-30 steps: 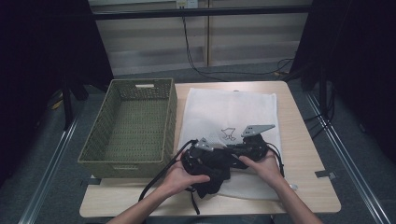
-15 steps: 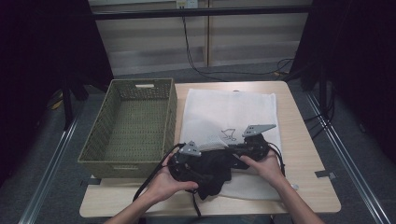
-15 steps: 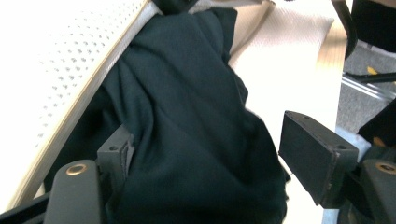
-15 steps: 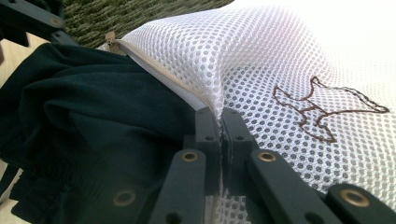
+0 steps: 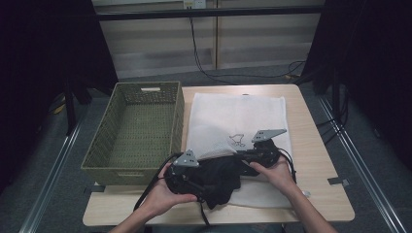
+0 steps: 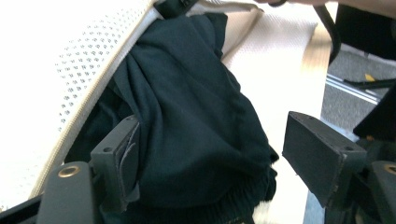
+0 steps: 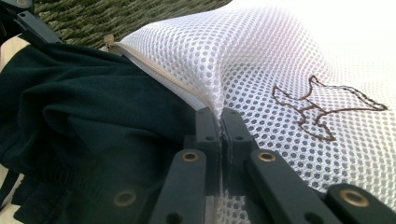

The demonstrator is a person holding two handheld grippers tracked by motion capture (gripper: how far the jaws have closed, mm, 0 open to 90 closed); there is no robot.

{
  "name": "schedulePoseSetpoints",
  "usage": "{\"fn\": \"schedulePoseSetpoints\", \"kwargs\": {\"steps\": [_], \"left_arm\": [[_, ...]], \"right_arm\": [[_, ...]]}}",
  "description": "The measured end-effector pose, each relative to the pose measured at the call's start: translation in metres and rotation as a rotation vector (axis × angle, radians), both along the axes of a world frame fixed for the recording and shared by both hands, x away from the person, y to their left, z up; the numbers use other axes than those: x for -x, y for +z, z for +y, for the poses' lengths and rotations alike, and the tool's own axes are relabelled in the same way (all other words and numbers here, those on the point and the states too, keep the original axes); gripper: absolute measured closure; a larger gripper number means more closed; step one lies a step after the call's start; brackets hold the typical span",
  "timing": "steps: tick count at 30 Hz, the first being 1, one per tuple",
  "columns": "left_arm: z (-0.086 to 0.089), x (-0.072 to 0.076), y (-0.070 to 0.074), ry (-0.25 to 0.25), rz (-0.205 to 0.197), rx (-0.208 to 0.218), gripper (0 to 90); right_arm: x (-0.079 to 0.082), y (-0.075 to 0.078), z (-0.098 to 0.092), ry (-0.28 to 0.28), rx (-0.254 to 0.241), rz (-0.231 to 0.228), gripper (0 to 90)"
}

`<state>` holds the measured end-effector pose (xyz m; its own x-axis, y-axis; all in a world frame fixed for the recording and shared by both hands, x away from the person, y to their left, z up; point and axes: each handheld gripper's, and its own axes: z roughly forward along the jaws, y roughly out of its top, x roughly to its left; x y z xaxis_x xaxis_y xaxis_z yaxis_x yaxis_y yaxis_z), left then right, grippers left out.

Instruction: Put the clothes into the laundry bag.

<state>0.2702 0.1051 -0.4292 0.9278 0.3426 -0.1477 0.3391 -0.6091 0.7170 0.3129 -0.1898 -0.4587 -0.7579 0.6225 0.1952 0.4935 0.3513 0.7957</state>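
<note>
left gripper (image 6: 210, 154): jaws just opened, spread around dark garment (image 6: 196, 126) | right gripper (image 7: 220, 123): pinches mesh bag (image 7: 289, 70) edge | garment half bagged

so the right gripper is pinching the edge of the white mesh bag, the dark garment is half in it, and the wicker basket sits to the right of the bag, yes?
Not quite: the basket sits to the left of the mesh bag, as the high view shows. The rest holds: the right gripper is shut on the bag's edge by the zip, and the dark garment is half in it.
</note>
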Motion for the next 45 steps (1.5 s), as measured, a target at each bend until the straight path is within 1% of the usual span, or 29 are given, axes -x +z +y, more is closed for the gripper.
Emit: {"fn": "schedulePoseSetpoints", "kwargs": {"steps": [2,3,4,6,7,8,9,11,14,15,16,18,20,21,23,24,25,27,29,31,34,35,36,39,40,42,43,44,45], "left_arm": [[0.004,0.003,-0.006,-0.020,0.003,0.002,23.9],[0.007,0.005,-0.009,-0.030,0.015,-0.022,24.4],[0.007,0.007,-0.013,-0.039,0.011,-0.027,26.2],[0.002,0.008,-0.019,-0.085,0.001,-0.047,27.6],[-0.001,0.009,-0.019,-0.096,-0.005,-0.081,27.6],[-0.003,0.008,-0.021,-0.109,-0.008,-0.087,27.3],[-0.006,0.006,-0.022,-0.110,0.000,-0.104,27.0],[-0.011,0.004,-0.029,-0.108,0.016,-0.101,25.4],[-0.020,0.004,-0.036,-0.117,-0.002,-0.138,21.9],[-0.022,0.004,-0.036,-0.134,-0.008,-0.162,21.0],[-0.024,0.004,-0.040,-0.133,-0.019,-0.139,21.0],[-0.025,0.003,-0.042,-0.150,-0.021,-0.157,20.9],[-0.025,0.001,-0.044,-0.175,-0.008,-0.143,20.3],[-0.026,0.002,-0.045,-0.170,-0.013,-0.134,19.2],[-0.025,0.002,-0.046,-0.185,0.007,-0.137,17.1],[-0.025,0.002,-0.047,-0.191,0.004,-0.130,16.3],[-0.027,0.005,-0.049,-0.191,-0.008,-0.142,13.2],[-0.030,0.009,-0.048,-0.198,-0.038,-0.186,12.5],[-0.033,0.013,-0.051,-0.191,-0.089,-0.213,12.3],[-0.033,0.015,-0.051,-0.184,-0.136,-0.236,16.5],[-0.031,0.014,-0.049,-0.145,-0.160,-0.232,31.8],[-0.030,0.012,-0.049,-0.152,-0.152,-0.221,33.9],[-0.029,0.011,-0.047,-0.157,-0.150,-0.230,36.0],[-0.027,0.007,-0.044,-0.150,-0.134,-0.198,46.7],[-0.027,0.006,-0.041,-0.174,-0.145,-0.219,49.7],[-0.029,0.006,-0.037,-0.180,-0.156,-0.223,56.8],[-0.029,0.004,-0.034,-0.180,-0.140,-0.212,59.1],[-0.030,0.003,-0.033,-0.172,-0.132,-0.185,60.1],[-0.031,0.002,-0.029,-0.179,-0.132,-0.188,61.7]], "right_arm": [[0.000,0.001,0.000,-0.003,0.002,-0.005,88.0],[0.001,0.001,0.000,-0.002,0.003,-0.002,88.0],[0.000,0.001,0.000,-0.003,0.002,-0.001,88.0],[0.000,0.001,0.000,-0.005,-0.002,0.005,88.1],[0.000,0.001,0.001,-0.005,0.000,0.006,88.1],[0.000,0.001,0.002,-0.005,0.000,0.006,88.1],[0.000,0.001,0.002,-0.004,0.002,0.001,88.1],[0.000,0.001,0.002,-0.003,0.003,0.001,88.1],[0.000,0.000,0.003,-0.003,0.003,0.006,88.2],[-0.001,-0.001,0.004,0.000,0.006,0.006,88.1],[0.000,-0.001,0.004,0.000,0.006,0.006,88.2],[0.000,0.000,0.003,-0.002,0.008,0.004,88.1],[0.000,0.000,0.002,-0.004,0.006,0.005,88.1],[0.000,0.000,0.002,-0.005,0.007,0.004,88.1],[0.000,0.000,0.003,-0.004,0.009,0.004,88.2],[0.000,0.000,0.004,-0.003,0.010,0.005,88.2],[0.000,0.000,0.004,-0.003,0.010,0.005,88.2],[0.000,0.000,0.004,-0.003,0.012,0.008,88.2],[0.000,0.000,0.005,-0.003,0.013,0.009,88.2],[0.000,0.000,0.005,-0.004,0.014,0.012,88.2],[0.000,0.000,0.005,-0.004,0.017,0.008,88.2],[0.000,0.000,0.005,-0.004,0.016,0.008,88.2],[0.000,0.000,0.005,-0.004,0.015,0.009,88.2],[0.000,0.000,0.005,-0.004,0.012,0.012,88.2],[0.000,0.001,0.005,-0.004,0.013,0.011,88.2],[-0.001,0.002,0.004,-0.004,0.010,0.008,88.2],[-0.001,0.003,0.004,-0.004,0.009,0.006,88.2],[-0.001,0.004,0.005,-0.008,0.003,0.006,88.2],[-0.001,0.005,0.005,-0.012,-0.001,0.002,88.2]]}}
